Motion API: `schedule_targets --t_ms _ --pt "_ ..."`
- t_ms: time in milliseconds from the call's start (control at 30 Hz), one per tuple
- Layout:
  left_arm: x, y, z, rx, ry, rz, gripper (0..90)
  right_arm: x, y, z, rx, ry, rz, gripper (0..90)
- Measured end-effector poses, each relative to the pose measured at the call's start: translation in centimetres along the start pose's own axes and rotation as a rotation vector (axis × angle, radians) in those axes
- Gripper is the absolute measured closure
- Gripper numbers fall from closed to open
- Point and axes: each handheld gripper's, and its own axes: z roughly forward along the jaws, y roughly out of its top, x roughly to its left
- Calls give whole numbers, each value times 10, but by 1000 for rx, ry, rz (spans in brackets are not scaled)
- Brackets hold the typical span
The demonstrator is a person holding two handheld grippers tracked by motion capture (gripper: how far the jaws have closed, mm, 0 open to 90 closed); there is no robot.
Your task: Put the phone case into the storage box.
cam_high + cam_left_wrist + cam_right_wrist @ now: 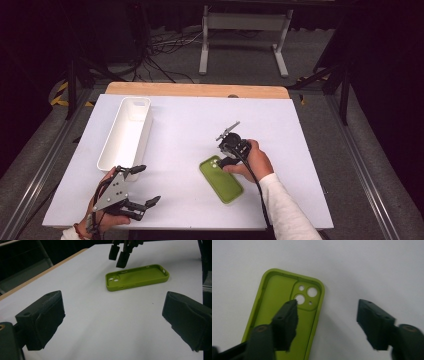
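A green phone case (221, 180) lies open side up on the white table (190, 120), right of centre near the front. My right gripper (221, 161) hangs over its camera end, pointing down. In the right gripper view, my right gripper (327, 306) is open: one jaw is above the inside of the case (284, 297), the other above bare table beside it, and neither touches it. My left gripper (147, 185) stands open near the front left, nothing between its jaws. The left gripper view looks past my left gripper (112, 300) at the case (137, 277) and the right gripper (119, 255).
A long white bin (127, 132) stands at the left, running front to back, just behind my left gripper. A wooden strip (197, 90) borders the table's far edge. Beyond it are a metal stand (245, 35) and cables on the floor.
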Motion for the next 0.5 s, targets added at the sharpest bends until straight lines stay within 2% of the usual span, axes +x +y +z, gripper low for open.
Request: schedule_targets --t_ms 100,200,233,267,333,367,500 --pt "0 0 0 -1 3 -13 47 -3 5 6 28 10 11 435" --pt "-1 0 0 1 -2 4 48 -5 10 13 45 50 25 543" --pt "-1 0 0 0 -4 4 48 -8 12 17 33 98 41 591" --pt "-1 0 1 -2 -4 3 48 -9 12 19 37 115 49 629" --pt "1 -1 3 6 -14 -9 49 -10 13 24 71 97 43 684" --pt "0 -1 3 9 -14 -5 49 -10 13 26 88 114 34 719" --pt "-2 0 4 13 -22 1 50 -8 16 28 81 108 32 763"
